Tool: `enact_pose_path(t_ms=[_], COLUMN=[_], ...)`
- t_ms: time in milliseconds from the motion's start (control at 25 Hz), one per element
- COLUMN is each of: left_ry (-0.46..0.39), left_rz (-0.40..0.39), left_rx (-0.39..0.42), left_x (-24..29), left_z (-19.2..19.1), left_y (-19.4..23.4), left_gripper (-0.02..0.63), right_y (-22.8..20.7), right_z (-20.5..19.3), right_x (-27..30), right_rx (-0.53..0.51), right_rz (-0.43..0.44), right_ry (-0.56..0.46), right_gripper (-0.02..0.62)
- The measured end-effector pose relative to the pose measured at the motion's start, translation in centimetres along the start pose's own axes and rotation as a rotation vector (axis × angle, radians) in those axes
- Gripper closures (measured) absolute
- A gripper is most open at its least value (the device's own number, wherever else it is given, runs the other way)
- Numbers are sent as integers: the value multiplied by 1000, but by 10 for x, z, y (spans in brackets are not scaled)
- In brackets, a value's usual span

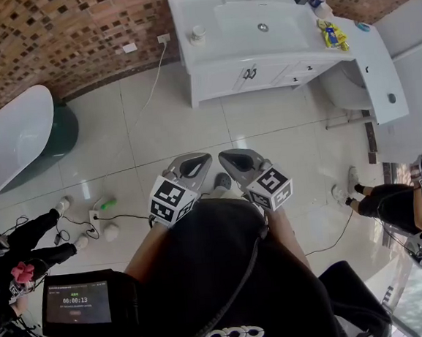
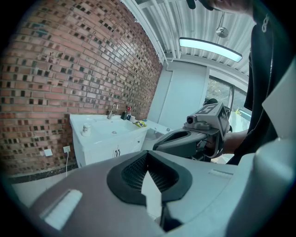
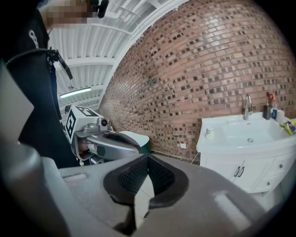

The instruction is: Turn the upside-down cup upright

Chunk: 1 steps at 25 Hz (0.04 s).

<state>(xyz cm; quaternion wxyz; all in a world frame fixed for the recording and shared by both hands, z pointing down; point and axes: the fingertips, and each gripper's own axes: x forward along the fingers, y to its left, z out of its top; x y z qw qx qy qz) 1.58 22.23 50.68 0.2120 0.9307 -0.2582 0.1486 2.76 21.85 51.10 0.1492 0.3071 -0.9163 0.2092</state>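
Cup [image 1: 198,33] stands on the white vanity [image 1: 213,72] counter, at nine o'clock from the basin [image 1: 256,17], too small for me to tell which way up. Well apart from it, at six o'clock, I hold the left gripper [image 1: 195,160] and right gripper [image 1: 230,158] side by side above the tiled floor [image 1: 156,125], each with its jaws pressed together on nothing.

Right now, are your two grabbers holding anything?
Nothing is held. The left gripper and the right gripper are both shut and empty. The cup sits far off on the white sink counter.
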Motion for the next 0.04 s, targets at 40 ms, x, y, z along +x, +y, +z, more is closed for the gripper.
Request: enact_pose_path(t_ms=[40], left_ry=[0], left_rz=[0], left_rx=[0], left_x=[0], left_z=[0], left_y=[0], left_gripper=[595], right_y=[1], right_z=[0], right_x=[0], right_rx=[1], right_rz=[1], right_ry=[0], right_gripper=[603])
